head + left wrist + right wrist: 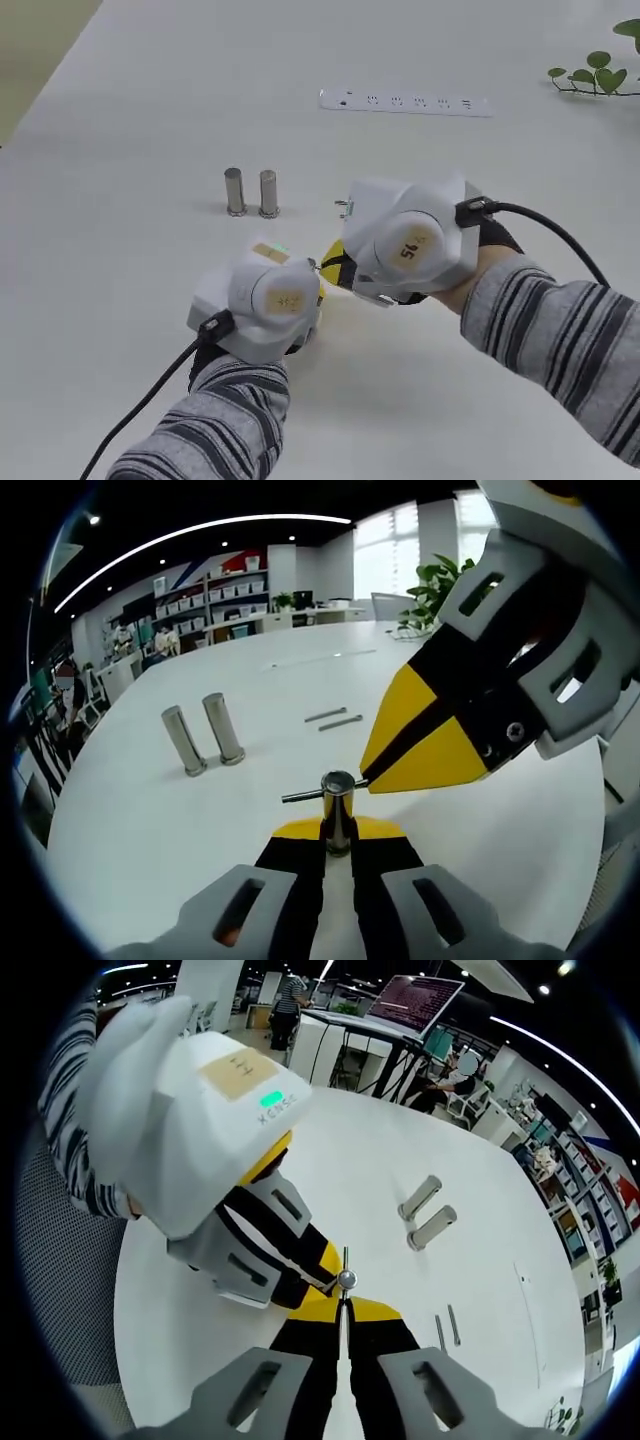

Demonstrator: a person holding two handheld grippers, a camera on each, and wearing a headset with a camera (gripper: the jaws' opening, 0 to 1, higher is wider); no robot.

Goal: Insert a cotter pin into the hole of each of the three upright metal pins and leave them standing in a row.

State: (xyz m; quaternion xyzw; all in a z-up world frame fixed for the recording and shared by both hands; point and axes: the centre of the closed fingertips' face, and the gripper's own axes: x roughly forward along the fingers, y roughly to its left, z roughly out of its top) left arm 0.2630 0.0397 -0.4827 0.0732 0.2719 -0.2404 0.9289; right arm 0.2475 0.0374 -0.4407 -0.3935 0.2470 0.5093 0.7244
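Left hand-held gripper [338,842] clamps an upright metal pin [338,802]. Right hand-held gripper [343,1320] pinches a cotter pin [300,796] through its hole. Two other metal pins [234,190] stand on the tabletop [150,120].

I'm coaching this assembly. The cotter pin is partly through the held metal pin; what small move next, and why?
Probably ease the right claw open: the cotter pin already pokes out the far side of the metal pin gripped by the left claw, so it looks seated.
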